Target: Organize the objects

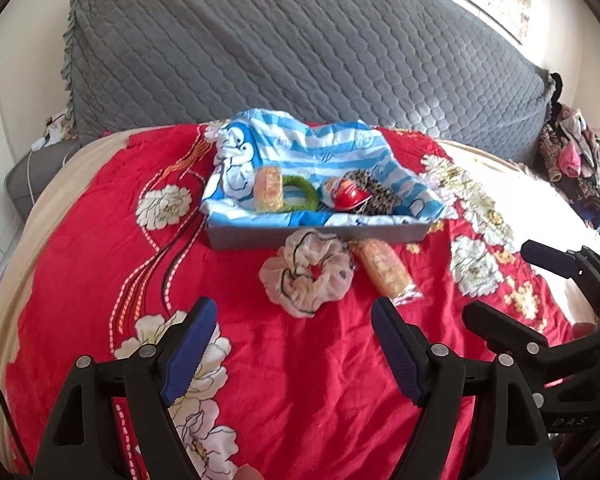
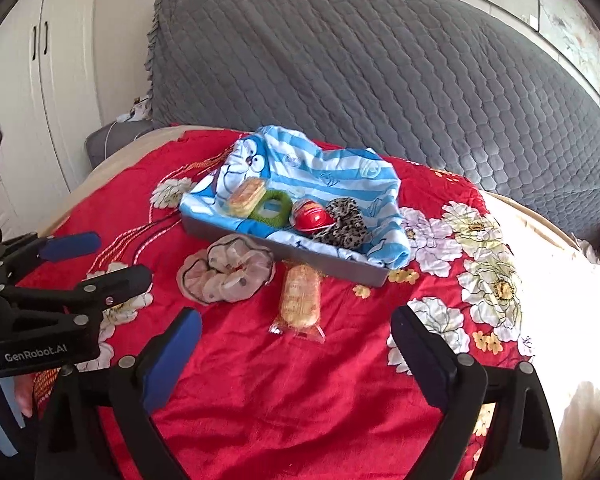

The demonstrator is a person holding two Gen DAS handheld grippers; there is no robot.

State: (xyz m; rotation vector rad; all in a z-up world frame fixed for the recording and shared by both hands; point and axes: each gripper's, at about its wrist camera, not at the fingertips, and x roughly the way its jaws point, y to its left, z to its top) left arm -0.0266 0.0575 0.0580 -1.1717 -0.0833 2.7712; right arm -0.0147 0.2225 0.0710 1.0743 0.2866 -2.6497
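Only right view shows wardrobe [image 2: 40, 80].

the red bedspread [image 2: 300, 380] carries white and cream flowers with yellow centres and dotted pink and black curling lines. behind it stands a grey headboard cover [image 1: 300, 48] quilted in a scale pattern. the dark grey rectangular tray [image 2: 284, 249] is lined with a blue-and-white striped cartoon cloth [image 2: 332, 178]. on that cloth lie an orange-yellow wrapped snack [image 2: 246, 196], a green fuzzy ring [image 2: 271, 205], a red and white round packet [image 2: 312, 214] and a leopard-print scrunchie [image 2: 344, 222]. the sheer beige scrunchie [image 1: 306, 272] has black edging. the long wrapped snack [image 2: 299, 296] is orange-yellow. both tools have black frames and blue pads.
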